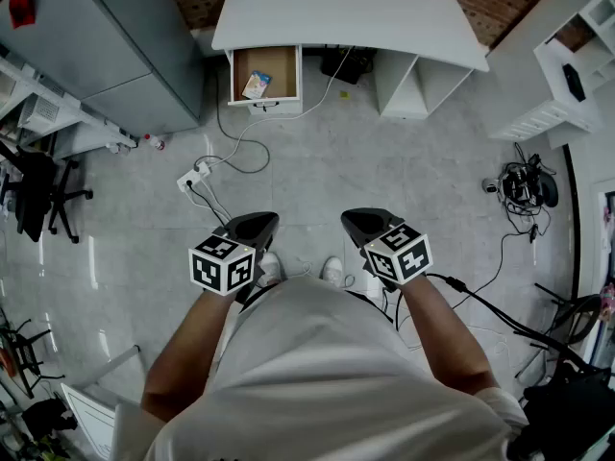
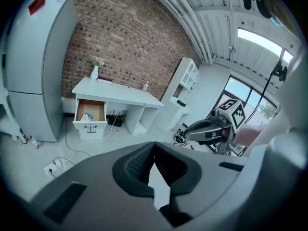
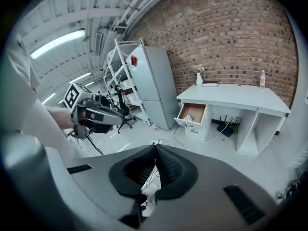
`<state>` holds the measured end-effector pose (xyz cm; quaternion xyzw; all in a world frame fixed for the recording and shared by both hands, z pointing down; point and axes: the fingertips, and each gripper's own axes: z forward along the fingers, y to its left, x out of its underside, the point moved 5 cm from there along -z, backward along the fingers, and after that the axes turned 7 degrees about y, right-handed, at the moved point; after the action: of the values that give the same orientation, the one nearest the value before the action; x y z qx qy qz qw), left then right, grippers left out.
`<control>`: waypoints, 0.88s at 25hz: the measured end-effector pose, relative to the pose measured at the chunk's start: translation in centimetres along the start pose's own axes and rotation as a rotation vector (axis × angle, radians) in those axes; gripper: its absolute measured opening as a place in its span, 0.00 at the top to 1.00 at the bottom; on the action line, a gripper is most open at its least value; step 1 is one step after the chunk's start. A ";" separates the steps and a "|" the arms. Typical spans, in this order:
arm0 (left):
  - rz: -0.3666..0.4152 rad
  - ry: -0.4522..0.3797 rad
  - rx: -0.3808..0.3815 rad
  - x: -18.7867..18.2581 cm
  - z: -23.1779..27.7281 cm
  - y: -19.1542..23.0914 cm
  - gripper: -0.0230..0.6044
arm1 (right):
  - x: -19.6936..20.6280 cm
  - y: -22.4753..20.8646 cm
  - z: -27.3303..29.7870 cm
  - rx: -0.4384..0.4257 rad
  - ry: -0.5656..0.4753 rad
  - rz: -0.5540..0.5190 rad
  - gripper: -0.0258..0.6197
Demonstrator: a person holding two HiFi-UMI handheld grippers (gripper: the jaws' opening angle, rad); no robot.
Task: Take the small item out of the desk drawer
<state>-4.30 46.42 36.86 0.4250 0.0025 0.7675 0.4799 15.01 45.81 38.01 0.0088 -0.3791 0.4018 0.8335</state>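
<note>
The white desk (image 1: 384, 17) stands far ahead against the brick wall. Its left drawer (image 1: 265, 102) is pulled open, and a small colourful packet (image 1: 256, 84) lies inside on the wooden bottom. Both grippers hang over the floor in front of me, well short of the desk. My left gripper (image 1: 256, 223) is shut with nothing between its jaws, and my right gripper (image 1: 369, 221) is shut and empty too. The left gripper view shows the drawer (image 2: 90, 124) and packet (image 2: 86, 117) in the distance, as does the right gripper view: drawer (image 3: 190, 122), packet (image 3: 189, 117).
A tall grey cabinet (image 1: 106, 36) stands left of the desk. A power strip (image 1: 192, 176) and its cables lie on the floor between me and the drawer. White shelves (image 1: 557, 75) are at the right, an office chair (image 1: 38, 195) at the left. More cables (image 1: 524, 190) lie right.
</note>
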 end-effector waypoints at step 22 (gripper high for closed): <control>-0.026 0.035 -0.026 -2.0 7.0 -2.9 0.92 | 1.7 -6.4 -3.2 -0.037 -0.047 0.031 0.77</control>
<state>2.77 43.64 38.83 0.4053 0.0063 0.7685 0.4951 22.01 43.57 38.65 -0.0029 -0.4060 0.4072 0.8181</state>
